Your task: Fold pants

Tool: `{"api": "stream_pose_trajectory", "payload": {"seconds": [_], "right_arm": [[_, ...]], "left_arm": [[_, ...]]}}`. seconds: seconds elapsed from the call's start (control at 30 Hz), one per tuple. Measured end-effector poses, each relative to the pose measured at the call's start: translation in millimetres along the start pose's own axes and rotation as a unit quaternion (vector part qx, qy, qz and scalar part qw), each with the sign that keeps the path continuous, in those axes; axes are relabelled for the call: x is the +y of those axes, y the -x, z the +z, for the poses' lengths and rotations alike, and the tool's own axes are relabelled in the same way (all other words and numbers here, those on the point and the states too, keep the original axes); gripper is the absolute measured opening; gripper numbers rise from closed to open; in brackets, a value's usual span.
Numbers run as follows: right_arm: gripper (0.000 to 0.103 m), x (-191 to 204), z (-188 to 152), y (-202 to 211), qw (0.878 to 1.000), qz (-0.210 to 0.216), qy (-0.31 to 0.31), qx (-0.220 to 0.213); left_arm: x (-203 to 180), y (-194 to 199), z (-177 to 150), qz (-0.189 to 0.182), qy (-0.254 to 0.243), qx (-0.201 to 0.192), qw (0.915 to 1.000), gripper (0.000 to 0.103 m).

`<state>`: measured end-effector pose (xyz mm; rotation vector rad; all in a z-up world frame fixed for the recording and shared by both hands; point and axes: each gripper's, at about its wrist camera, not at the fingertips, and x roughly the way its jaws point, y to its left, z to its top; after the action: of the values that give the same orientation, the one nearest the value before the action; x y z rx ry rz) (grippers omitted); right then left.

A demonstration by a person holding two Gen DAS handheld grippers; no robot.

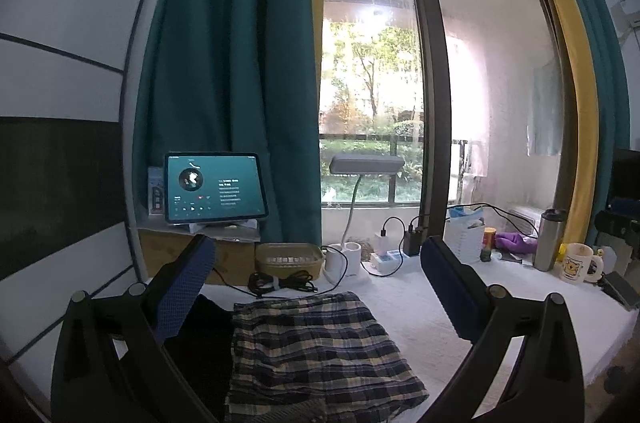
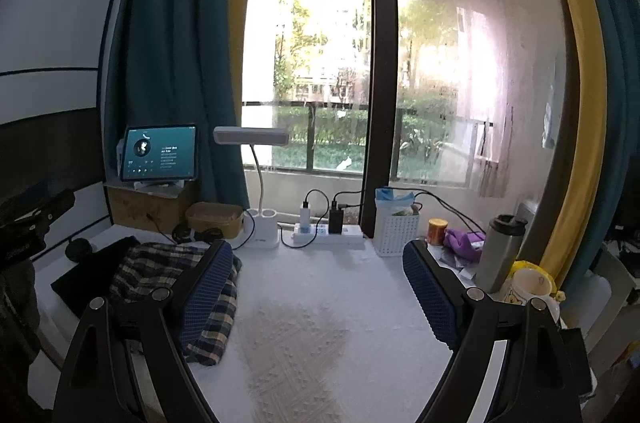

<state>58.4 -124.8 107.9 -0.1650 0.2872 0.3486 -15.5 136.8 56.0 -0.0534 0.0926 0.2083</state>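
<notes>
We've got both grippers, left gripper (image 1: 316, 283) and right gripper (image 2: 318, 287), spread wide w/ nothing held, plaid pants (image 1: 316, 347) folded on the white table (image 1: 420, 303) atop a dark garment (image 1: 200, 343), so a careless pass could snag & undo the fold.

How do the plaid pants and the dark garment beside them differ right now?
The plaid pants are checked in navy and cream; the dark garment is plain black. The plaid pants lie folded in a thick, compact stack; the dark garment lies flatter. In the left wrist view the pants sit centred between the open left gripper's fingers, the dark garment off to the left. Both rest on the white table, untouched by either gripper.
</notes>
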Motion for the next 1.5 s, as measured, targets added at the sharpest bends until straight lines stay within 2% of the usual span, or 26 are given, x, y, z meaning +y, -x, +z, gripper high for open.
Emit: {"api": "stream_pose_trajectory", "payload": {"seconds": [0.63, 1.5], "right_arm": [[0.094, -4, 8, 13, 0.999, -0.018, -0.004, -0.036], [0.097, -10, 10, 33, 0.998, -0.038, -0.011, -0.046]], "left_arm": [[-4, 7, 8, -0.009, 0.005, -0.016, 0.9998, 0.102], [-18, 12, 18, -0.031, 0.0, -0.028, 0.9991, 0.102]]}}
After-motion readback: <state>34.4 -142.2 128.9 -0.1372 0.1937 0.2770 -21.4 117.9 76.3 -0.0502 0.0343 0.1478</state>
